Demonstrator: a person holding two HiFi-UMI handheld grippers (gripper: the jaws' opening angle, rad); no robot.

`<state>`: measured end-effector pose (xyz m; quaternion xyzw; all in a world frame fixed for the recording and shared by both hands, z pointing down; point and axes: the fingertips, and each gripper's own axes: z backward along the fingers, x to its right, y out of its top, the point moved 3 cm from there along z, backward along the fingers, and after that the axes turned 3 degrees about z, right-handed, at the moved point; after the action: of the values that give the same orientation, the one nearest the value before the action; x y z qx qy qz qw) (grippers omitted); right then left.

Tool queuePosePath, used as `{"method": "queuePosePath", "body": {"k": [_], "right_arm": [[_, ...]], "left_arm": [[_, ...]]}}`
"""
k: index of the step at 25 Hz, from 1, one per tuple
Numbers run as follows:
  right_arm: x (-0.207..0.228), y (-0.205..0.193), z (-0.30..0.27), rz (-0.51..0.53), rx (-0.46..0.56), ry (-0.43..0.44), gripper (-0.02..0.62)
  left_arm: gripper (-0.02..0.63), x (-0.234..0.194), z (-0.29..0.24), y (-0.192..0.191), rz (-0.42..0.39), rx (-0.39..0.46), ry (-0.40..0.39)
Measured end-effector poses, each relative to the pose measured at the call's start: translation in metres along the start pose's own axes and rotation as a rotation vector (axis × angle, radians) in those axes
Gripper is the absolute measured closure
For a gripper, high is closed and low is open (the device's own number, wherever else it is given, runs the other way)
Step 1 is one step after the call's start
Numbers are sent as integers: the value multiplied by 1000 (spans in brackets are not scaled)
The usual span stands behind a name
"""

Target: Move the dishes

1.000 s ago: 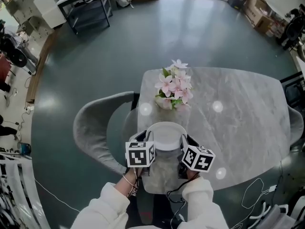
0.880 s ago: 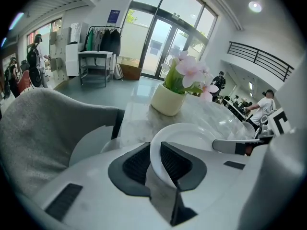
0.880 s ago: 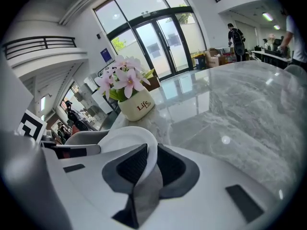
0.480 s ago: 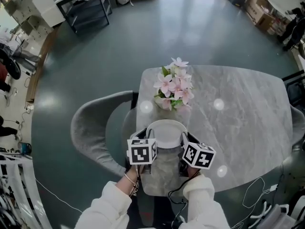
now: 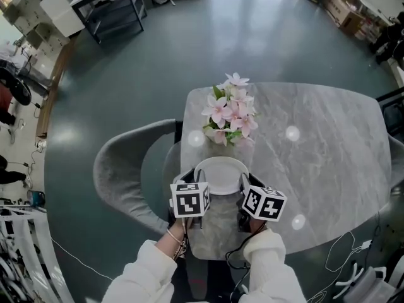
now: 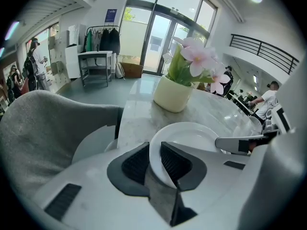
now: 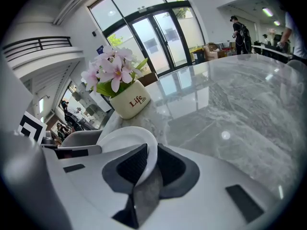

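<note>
A white plate (image 5: pixel 219 174) is over the near left end of the grey marble table (image 5: pixel 315 163), just in front of the flower pot. My left gripper (image 5: pixel 194 183) is shut on the plate's left rim, and my right gripper (image 5: pixel 245 185) is shut on its right rim. In the left gripper view the plate (image 6: pixel 192 135) has its rim pinched between the dark pads (image 6: pixel 135 163) of the left gripper (image 6: pixel 154 159). The right gripper view shows the right gripper (image 7: pixel 150 161) clamping the plate (image 7: pixel 125 139) by its edge. Whether the plate rests on the table or hangs just above it I cannot tell.
A cream pot of pink flowers (image 5: pixel 228 115) stands just beyond the plate. A grey upholstered chair (image 5: pixel 123 169) curves round the table's left end. Another chair (image 5: pixel 394 106) edges the right side. A dark metal table (image 5: pixel 110 2) stands far off on the floor.
</note>
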<state>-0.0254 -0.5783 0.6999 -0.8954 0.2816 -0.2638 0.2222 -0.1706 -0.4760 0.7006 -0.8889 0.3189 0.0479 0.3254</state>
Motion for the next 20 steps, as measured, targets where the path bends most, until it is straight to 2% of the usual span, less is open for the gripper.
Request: {"method": "queuePosePath", "body": {"k": [15, 20], "right_arm": [[-1, 0, 0, 23, 10, -23, 472], [3, -1, 4, 13, 23, -37, 441]], "left_arm": [[546, -1, 2, -1, 14, 15, -19], [538, -2, 4, -4, 12, 29, -11]]}}
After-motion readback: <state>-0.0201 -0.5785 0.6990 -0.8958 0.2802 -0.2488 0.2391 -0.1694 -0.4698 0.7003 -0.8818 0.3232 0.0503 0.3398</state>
